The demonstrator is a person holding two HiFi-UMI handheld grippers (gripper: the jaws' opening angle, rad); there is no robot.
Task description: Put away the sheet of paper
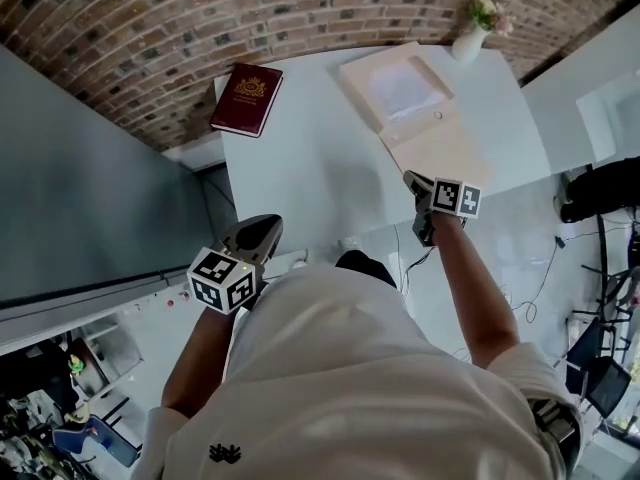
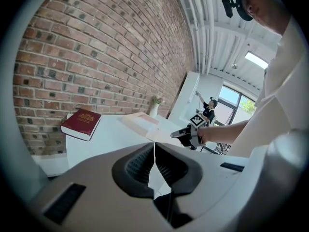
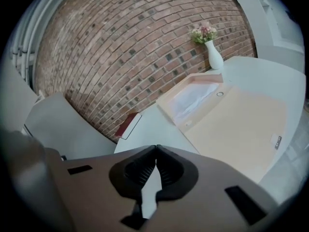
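My left gripper (image 1: 252, 238) hung off the table's (image 1: 320, 168) front-left corner, jaws pressed together on nothing. A red book (image 1: 247, 98) sat back-left. The paper (image 1: 405, 88) lay in the open folder (image 1: 445, 153) back-right. My right gripper (image 1: 418, 184) hovered over the folder's front edge, also clamped and empty.

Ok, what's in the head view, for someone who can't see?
From above, a person in white holds a left gripper and right gripper near a white table. On it: a dark red book, an open beige folder holding a sheet of paper, and a vase of flowers by a brick wall.
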